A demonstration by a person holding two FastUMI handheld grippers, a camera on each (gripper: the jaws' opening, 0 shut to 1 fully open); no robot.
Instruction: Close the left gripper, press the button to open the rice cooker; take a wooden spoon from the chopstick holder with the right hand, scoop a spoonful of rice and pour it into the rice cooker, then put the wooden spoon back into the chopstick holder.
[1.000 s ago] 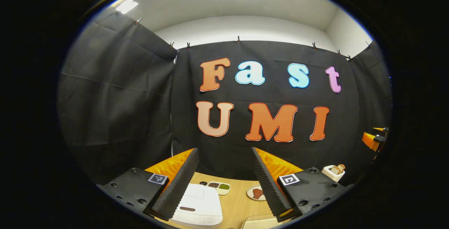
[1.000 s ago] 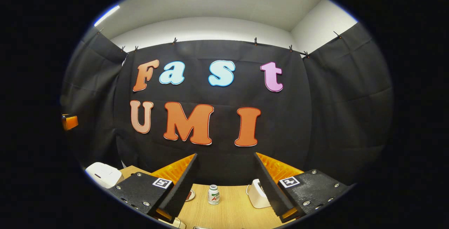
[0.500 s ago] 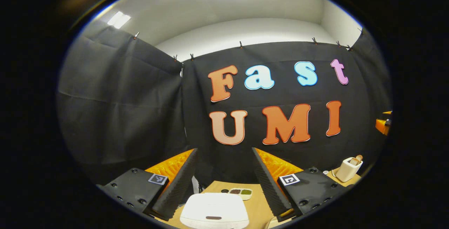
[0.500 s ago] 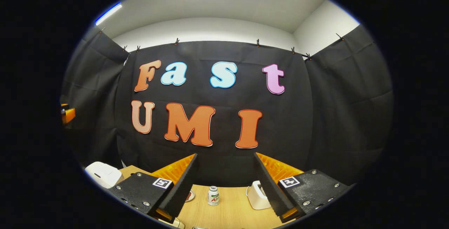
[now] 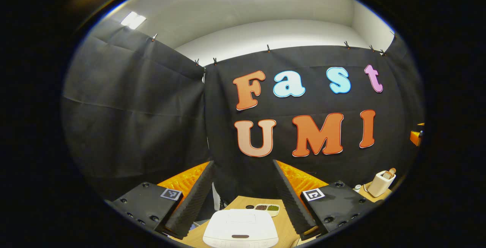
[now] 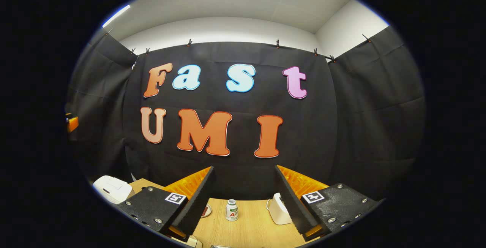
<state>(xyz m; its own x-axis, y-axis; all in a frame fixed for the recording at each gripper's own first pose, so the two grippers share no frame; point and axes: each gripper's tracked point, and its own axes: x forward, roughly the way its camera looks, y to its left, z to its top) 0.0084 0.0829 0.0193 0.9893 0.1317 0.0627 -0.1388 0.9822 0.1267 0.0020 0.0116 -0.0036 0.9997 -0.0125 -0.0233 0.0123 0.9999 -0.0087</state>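
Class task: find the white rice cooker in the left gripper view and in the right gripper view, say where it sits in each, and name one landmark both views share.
Left gripper view: rice cooker at bottom centre, between the fingers.
Right gripper view: rice cooker at the lower left edge.
Shared landmark: the wooden table.

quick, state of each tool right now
Left tool: open, holding nothing, above the closed rice cooker.
Right tool: open, holding nothing, above the table.
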